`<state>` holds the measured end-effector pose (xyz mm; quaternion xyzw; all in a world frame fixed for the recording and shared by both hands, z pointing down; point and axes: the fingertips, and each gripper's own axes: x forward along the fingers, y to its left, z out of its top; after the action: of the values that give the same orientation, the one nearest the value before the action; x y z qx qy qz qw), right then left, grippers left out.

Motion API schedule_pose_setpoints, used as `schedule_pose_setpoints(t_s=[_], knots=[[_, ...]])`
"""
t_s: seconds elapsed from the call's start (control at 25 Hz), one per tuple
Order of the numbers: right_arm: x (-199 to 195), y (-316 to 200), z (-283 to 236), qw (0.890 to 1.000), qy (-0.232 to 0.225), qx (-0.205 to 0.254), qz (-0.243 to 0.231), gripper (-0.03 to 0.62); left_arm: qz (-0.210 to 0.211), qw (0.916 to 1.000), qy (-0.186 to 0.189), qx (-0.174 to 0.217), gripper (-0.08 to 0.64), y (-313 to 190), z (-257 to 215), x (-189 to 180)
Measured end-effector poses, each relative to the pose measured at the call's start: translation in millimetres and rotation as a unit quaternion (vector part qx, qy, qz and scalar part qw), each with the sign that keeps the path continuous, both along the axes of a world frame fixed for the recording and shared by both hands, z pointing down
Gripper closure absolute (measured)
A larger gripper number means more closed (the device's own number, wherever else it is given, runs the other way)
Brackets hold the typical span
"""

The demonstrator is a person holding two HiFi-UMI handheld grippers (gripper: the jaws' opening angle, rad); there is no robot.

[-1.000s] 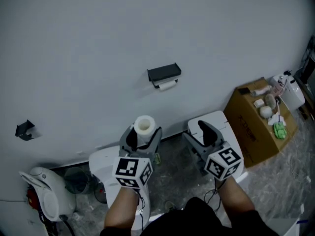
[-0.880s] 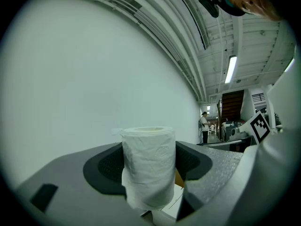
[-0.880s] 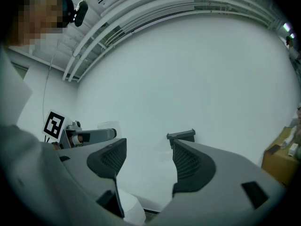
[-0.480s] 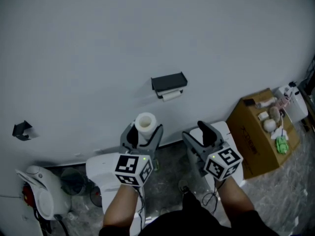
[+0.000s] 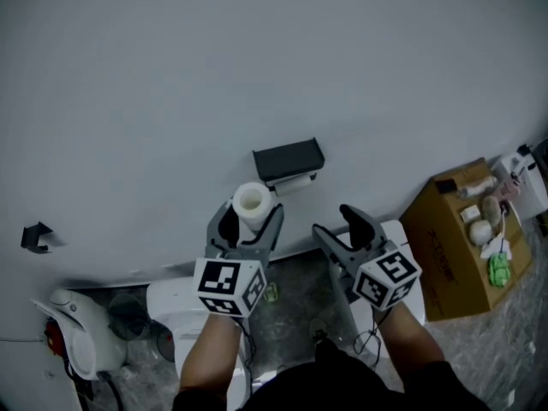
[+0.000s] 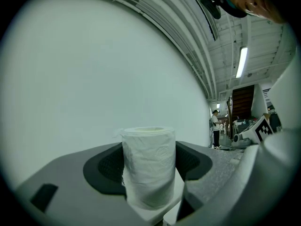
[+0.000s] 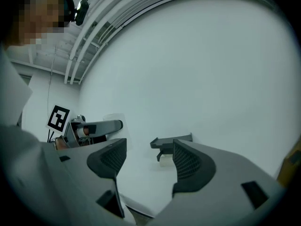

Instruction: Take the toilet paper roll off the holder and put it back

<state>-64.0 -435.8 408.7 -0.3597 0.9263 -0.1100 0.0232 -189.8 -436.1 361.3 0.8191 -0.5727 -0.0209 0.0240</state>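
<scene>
Head view: left gripper (image 5: 247, 223) pinches toilet paper roll (image 5: 252, 205) near wall holder (image 5: 288, 158), unseen in left gripper view; right gripper (image 5: 339, 228) jaws spread, empty.

Holds left gripper (image 5: 247, 223) forward, jaws clamped on the upright toilet paper roll (image 5: 252, 204); holds right gripper (image 5: 334, 222) alongside, jaws apart.

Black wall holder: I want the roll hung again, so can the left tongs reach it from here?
Probably yes. In the head view the left tongs, shut on the white toilet paper roll, sit just below-left of the black wall-mounted holder, nothing between; the right tongs stand aside, open.
</scene>
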Motion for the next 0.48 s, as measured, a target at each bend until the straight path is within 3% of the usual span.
schedule_pose_setpoints(t_s=[0.48], knots=[[22.6,-78.1,3.5,1.0,-0.016,-0.008,-0.017,0.293,-0.04,0.9991,-0.013,0.01,0.255,-90.2,-12.9,9.7]])
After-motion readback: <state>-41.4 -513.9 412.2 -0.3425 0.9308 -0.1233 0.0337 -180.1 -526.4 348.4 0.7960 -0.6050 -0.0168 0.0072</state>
